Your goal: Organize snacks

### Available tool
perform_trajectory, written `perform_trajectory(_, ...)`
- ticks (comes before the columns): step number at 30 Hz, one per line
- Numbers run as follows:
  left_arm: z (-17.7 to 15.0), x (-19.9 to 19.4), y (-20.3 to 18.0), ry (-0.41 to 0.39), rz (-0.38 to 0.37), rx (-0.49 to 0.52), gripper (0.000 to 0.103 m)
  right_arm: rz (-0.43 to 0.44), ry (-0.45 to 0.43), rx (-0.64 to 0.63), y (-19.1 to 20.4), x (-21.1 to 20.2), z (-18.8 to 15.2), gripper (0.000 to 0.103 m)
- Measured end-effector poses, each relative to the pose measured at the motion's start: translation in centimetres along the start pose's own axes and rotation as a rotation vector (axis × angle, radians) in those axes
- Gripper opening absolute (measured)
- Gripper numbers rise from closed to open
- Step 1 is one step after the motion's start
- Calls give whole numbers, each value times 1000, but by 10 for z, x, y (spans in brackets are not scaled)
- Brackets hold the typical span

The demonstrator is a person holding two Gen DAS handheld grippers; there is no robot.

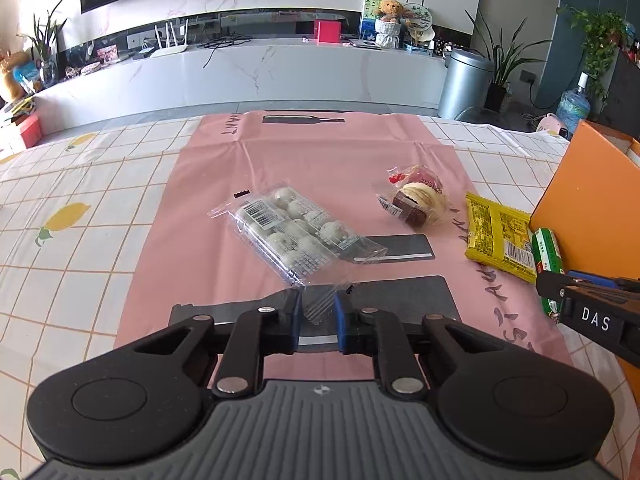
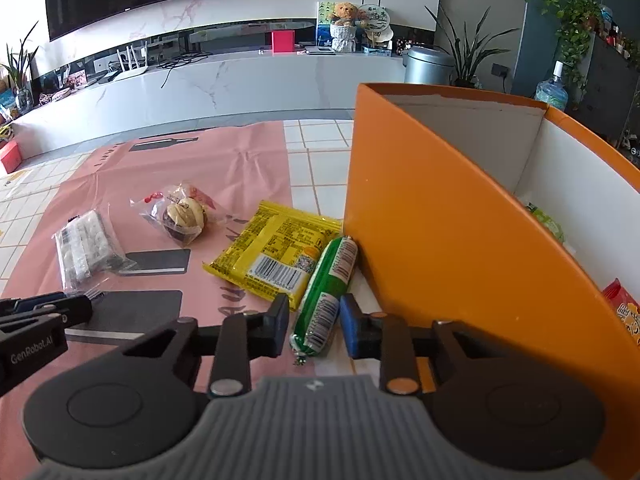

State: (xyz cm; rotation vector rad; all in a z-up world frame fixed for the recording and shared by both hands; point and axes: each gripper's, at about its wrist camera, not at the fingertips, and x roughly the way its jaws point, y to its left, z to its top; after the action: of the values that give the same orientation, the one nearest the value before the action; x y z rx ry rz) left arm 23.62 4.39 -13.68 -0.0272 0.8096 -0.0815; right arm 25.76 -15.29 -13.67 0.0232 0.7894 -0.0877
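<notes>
Left wrist: my left hand-held gripper (image 1: 317, 307) pinches clear ball-snack pack (image 1: 294, 230) tail, frame centre. Right hand-held gripper (image 2: 313, 322) nearly closed around green sausage (image 2: 326, 298), contact unclear. Orange box (image 2: 440, 216) holds few snacks; four remain outside.

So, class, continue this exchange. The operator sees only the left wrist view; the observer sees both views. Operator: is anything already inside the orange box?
Observer: Yes. A red packet and a pale green packet lie inside the orange box.
Operator: Where is the right gripper holding the green sausage?
Observer: The right gripper has a pad on either side of the near end of the green sausage, whose barcode faces up.
</notes>
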Motion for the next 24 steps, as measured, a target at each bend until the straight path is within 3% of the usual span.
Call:
perform_trajectory(1,0,-1,1,5,-5,-10,8,1,-1,1,0,0,0,22)
perform_trajectory(3,0,-5,4,22,-22,-29,1,3,-2,-3,0,0,-1,22)
perform_trajectory(9,-10,-20,9,92,-46,-39,0,74,-4,-52,12,-7,-7,21)
perform_trajectory(15,-18,-41,21,77,-56,-78,0,183,6,-82,25,-20,-16,21)
perform_trajectory(18,-15,-46,20,37,-48,-57,7,221,6,-96,30,-27,-20,21)
perform_trajectory(20,-11,-46,18,20,-57,-43,19,219,4,-112,32,-28,-21,22)
perform_trajectory(22,-7,-41,14,10,-58,-37,25,214,3,-113,30,-28,-21,22)
perform_trajectory(24,-4,-34,10,4,-59,-27,29,211,-6,-104,28,-27,-18,32)
